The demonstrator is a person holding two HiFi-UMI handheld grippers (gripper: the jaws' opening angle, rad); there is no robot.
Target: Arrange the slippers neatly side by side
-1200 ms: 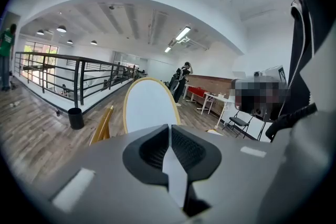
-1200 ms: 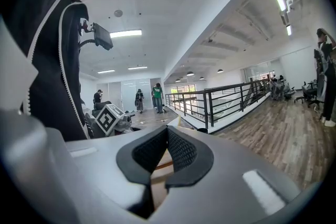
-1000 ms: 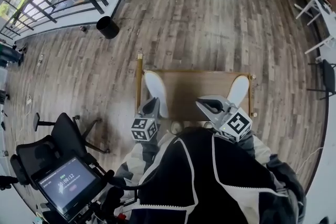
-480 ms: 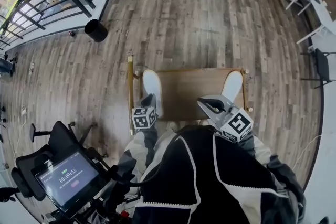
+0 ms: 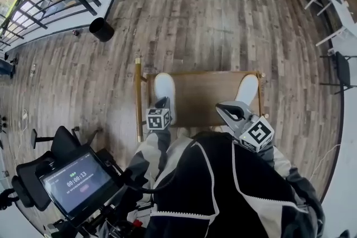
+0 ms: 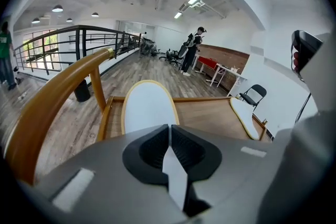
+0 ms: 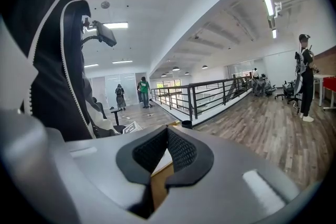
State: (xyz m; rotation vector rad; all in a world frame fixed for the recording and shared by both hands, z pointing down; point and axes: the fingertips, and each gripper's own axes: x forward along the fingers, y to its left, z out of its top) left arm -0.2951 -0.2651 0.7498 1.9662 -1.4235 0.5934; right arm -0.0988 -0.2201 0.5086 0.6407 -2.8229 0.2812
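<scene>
Head view: low brown wooden desk (image 5: 206,98) carrying left white flat slipper (image 5: 164,88) and right white flat slipper (image 5: 247,88), at opposite ends, well apart. Probably light, soft, floppy; best pinched at the rim. Left hand-held gripper (image 5: 165,101) and right hand-held gripper (image 5: 221,107) closed, empty.

The left slipper (image 5: 165,88) and right slipper (image 5: 247,88) look like white matt cloth with a pale yellow edge. The low table (image 5: 201,73) is smooth matt wood, and its rail (image 6: 47,107) is glossier. The floor (image 5: 212,19) is grainy plank. The left gripper (image 6: 169,131) and right gripper (image 7: 167,136) are matt grey plastic with ribbed black pads (image 6: 152,147).
</scene>
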